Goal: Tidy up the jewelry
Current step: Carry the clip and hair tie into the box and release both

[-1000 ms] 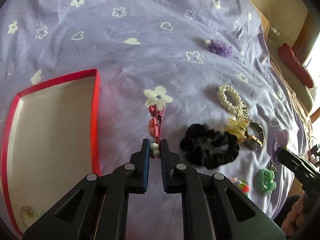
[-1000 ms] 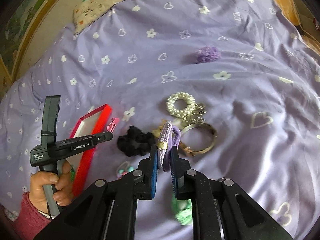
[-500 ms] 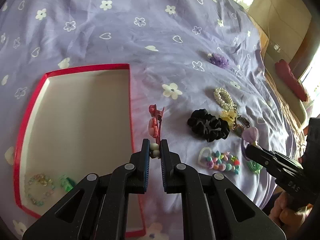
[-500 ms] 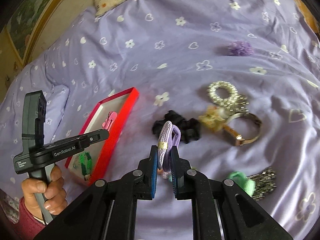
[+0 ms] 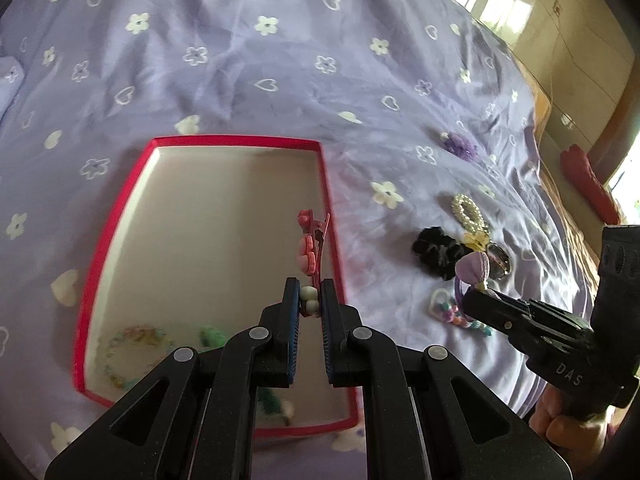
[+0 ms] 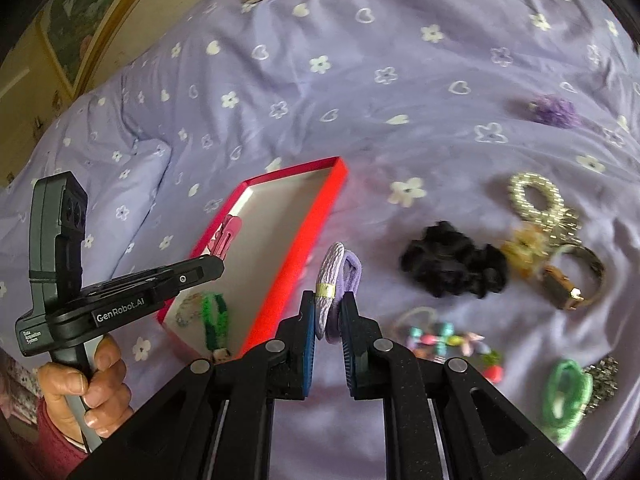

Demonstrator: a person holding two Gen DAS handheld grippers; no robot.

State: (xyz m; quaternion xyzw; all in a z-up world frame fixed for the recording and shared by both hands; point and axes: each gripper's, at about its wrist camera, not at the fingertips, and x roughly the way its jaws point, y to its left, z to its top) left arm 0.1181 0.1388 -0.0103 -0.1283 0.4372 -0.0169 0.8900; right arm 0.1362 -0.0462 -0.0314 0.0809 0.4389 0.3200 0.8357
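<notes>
My left gripper (image 5: 309, 304) is shut on a pink hair clip (image 5: 310, 246) and holds it above the right side of the red-rimmed box (image 5: 120, 216). It also shows in the right wrist view (image 6: 218, 268), over the box (image 6: 316, 216). My right gripper (image 6: 330, 316) is shut on a purple hair tie (image 6: 338, 280), held above the bed to the right of the box. It shows in the left wrist view (image 5: 470, 298) with the tie (image 5: 474, 268).
A beaded bracelet (image 5: 132, 346) and a green piece (image 6: 214, 320) lie in the box. On the purple sheet (image 6: 400, 80) lie a black scrunchie (image 6: 452, 266), pearl bracelet (image 6: 534, 198), gold watch (image 6: 576, 282), bead string (image 6: 448, 338), green tie (image 6: 566, 394) and purple flower (image 6: 554, 110).
Both grippers have moved left toward the box with their items. The pink clip now hangs over the box's inner right side. The purple tie is closer to the box's rim.
</notes>
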